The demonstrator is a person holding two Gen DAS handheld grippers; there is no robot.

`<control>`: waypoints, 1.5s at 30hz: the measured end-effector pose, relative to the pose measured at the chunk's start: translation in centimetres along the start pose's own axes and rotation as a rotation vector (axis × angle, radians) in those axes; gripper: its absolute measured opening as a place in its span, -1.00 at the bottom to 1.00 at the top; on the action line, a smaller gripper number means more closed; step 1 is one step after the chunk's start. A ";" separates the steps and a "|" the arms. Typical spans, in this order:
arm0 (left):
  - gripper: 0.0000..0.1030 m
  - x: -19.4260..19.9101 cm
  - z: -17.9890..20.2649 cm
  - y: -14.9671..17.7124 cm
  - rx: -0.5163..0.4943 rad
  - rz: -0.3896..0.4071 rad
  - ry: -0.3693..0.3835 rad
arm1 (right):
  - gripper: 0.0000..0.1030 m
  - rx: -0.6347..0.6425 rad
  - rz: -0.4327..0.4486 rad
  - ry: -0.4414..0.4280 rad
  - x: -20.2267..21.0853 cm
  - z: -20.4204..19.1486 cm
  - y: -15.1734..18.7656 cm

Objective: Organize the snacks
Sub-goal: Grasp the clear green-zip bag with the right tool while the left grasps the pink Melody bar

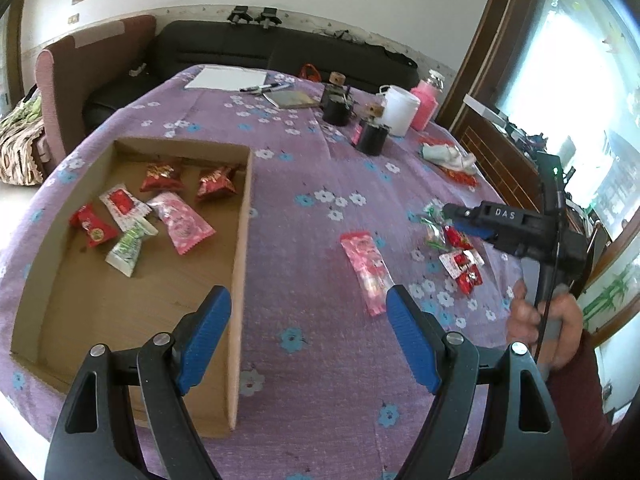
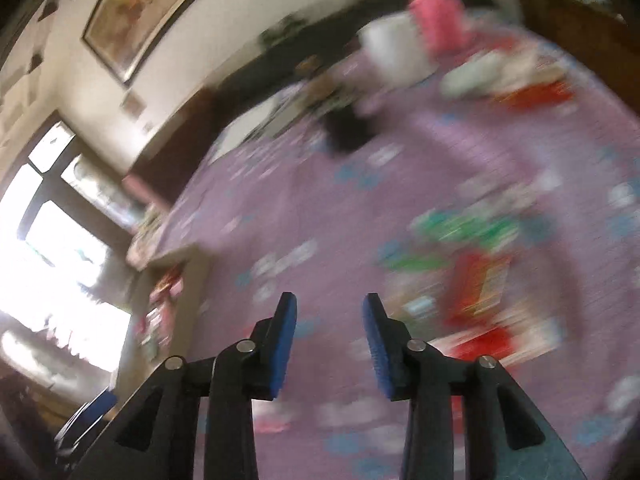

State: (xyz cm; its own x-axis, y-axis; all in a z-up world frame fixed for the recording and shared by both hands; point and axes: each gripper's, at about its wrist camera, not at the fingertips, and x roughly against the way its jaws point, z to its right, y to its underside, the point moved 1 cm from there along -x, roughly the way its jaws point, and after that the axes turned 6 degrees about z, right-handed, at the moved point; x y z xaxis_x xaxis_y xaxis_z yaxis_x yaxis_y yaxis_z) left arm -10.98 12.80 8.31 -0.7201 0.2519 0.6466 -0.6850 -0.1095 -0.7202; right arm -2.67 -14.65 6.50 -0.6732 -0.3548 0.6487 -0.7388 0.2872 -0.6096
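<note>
We hover our left gripper (image 1: pixel 308 312), jaws wide and empty, beside the cardboard box (image 1: pixel 240 272); our right gripper (image 2: pixel 330 320), partly open, empty, nears loose snacks (image 1: pixel 452 248) at three o'clock, our next pick.

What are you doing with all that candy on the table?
A person is sorting snacks into a cardboard box using two sets of tongs. Six wrapped candies already lie in the box. The left tongs hang open and empty above the purple flowered tablecloth, near a long pink candy packet. The right tongs are down by a small pile of red and green candies, with nothing between them in the blurry right view.
</note>
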 end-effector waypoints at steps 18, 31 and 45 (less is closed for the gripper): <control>0.55 -5.4 4.1 1.2 -0.092 -0.121 -0.044 | -0.32 0.191 0.023 0.227 -4.1 0.5 1.4; 0.55 -13.8 7.2 0.3 -0.167 -0.208 -0.116 | -0.32 0.150 0.040 0.176 -3.2 1.3 1.9; -0.58 -12.0 6.5 -0.2 -0.173 -0.143 -0.080 | -0.33 0.186 0.069 0.209 -3.1 0.7 2.2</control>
State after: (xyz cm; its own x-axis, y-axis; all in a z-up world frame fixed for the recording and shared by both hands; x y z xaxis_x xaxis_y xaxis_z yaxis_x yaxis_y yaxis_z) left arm -2.92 3.50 2.30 -0.6285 0.1751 0.7578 -0.7562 0.0901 -0.6481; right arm -2.16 -13.53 2.89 -0.7273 -0.1434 0.6712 -0.6861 0.1293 -0.7159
